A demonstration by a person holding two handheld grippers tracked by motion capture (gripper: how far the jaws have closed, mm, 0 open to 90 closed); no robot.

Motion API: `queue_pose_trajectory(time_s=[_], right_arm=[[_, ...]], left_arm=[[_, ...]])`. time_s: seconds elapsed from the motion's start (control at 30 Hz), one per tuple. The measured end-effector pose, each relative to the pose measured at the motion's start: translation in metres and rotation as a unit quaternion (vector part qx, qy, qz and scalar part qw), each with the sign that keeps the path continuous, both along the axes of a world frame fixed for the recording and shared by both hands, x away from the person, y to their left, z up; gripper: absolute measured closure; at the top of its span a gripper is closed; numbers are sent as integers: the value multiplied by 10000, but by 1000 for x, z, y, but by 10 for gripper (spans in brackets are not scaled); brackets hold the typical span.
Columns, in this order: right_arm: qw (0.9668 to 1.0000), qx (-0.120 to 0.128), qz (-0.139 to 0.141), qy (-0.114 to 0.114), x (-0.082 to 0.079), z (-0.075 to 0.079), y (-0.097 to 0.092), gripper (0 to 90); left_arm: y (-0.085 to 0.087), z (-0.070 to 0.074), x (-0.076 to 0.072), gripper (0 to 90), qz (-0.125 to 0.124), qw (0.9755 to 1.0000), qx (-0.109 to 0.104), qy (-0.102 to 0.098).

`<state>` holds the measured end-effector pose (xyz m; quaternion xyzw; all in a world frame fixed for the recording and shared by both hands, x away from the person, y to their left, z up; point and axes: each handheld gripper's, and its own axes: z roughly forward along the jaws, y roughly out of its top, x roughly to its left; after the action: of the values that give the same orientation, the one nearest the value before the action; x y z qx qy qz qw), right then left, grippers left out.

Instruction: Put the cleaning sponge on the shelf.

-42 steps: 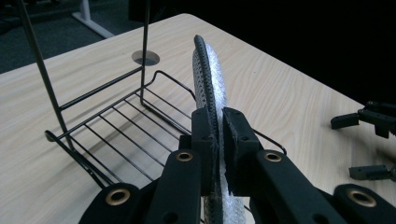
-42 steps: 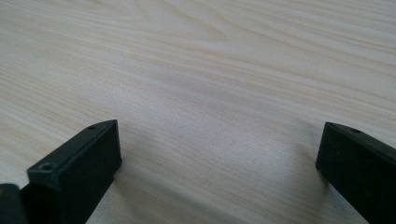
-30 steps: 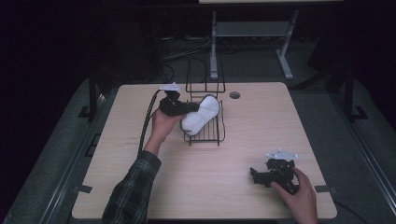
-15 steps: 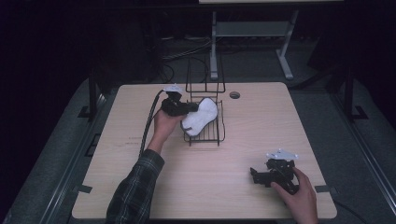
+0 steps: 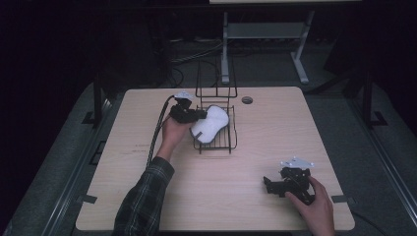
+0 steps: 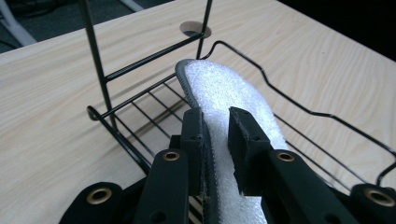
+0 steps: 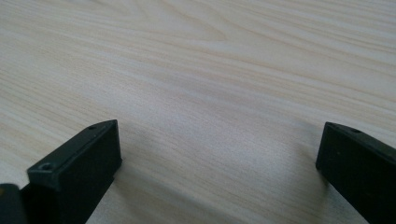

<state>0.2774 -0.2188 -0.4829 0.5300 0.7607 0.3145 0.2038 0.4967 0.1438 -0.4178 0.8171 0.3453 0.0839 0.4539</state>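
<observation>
insole: white fuzzy insole (image 5: 210,125) with a grey edge, foam-like top surface (texture clear in left gripper view (image 6: 224,93)), tilted, one end inside the wire rack, other end in the left claw
insole position: over the rack's floor, toe end reaching toward the rack's tall back frame; cannot tell if it touches the wires
left claw: left claw (image 5: 195,116) pinching the insole, jaws pressed onto it from both sides near one end (left gripper view (image 6: 218,128) shows the insole edge-on between them)
left hand: left hand (image 5: 173,133) grips the claw body, plaid sleeve (image 5: 142,196) comes in from the bottom, black cable (image 5: 156,133) trails back along the bench
rack: black wire rack (image 5: 216,140), low basket with an upright frame at its far side, sits on the bench left of centre
right claw: right claw (image 5: 269,183) spread wide, holding nothing, jaws low over bare wood (right gripper view (image 7: 219,158))
right hand: right hand (image 5: 317,206) holds it near the bench's front right corner, well apart from the rack
bench: light wood bench (image 5: 275,128), round cable hole (image 5: 247,100) near the far edge, just right of the rack
</observation>
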Motion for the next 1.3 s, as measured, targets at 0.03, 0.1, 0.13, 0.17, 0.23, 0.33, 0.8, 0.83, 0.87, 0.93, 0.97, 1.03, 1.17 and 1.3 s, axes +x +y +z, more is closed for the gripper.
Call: queue_pose_trajectory(time_s=[0.03, 0.1, 0.13, 0.17, 0.23, 0.33, 0.8, 0.83, 0.87, 0.93, 0.97, 1.03, 1.17, 1.3], right_arm=[[10000, 0, 1, -2, 0, 0, 0, 0], [10000, -1, 1, -2, 0, 0, 0, 0], [10000, -1, 1, -2, 0, 0, 0, 0], [10000, 0, 1, -1, 0, 0, 0, 0], [10000, -3, 3, -2, 0, 0, 0, 0], [10000, -1, 1, -1, 0, 0, 0, 0], [10000, -3, 5, -2, 0, 0, 0, 0], [10000, -3, 5, -1, 0, 0, 0, 0], [10000, -3, 5, -1, 0, 0, 0, 0], [10000, -4, 6, -2, 0, 0, 0, 0], [10000, -4, 6, -2, 0, 0, 0, 0], [10000, -3, 6, -1, 0, 0, 0, 0], [10000, -2, 5, -2, 0, 0, 0, 0], [10000, -2, 5, -2, 0, 0, 0, 0]], left_arm=[[0, 0, 0, 742, 44, 10000, 20, -12], [0, 0, 0, 722, 56, 10000, 36, -17], [1, 0, 0, 722, 67, 10000, 41, -17], [1, 0, 0, 697, 96, 9999, 59, -17], [2, 0, 0, 700, 92, 9999, 80, -13], [5, 3, -3, 755, 29, 10000, 61, 1], [10, -2, -34, 896, -465, 9989, 31, 104], [8, -5, -39, 896, -549, 9984, 97, 138], [8, -5, -39, 896, -549, 9984, 97, 138], [5, -9, -43, 896, -587, 9980, 167, 148], [2, -12, -46, 896, -647, 9975, 235, 126], [0, -14, -48, 896, -685, 9974, 187, 135], [-6, -14, -51, 896, -745, 9970, 181, 120], [-11, -14, -52, 896, -803, 9965, 104, 185]])
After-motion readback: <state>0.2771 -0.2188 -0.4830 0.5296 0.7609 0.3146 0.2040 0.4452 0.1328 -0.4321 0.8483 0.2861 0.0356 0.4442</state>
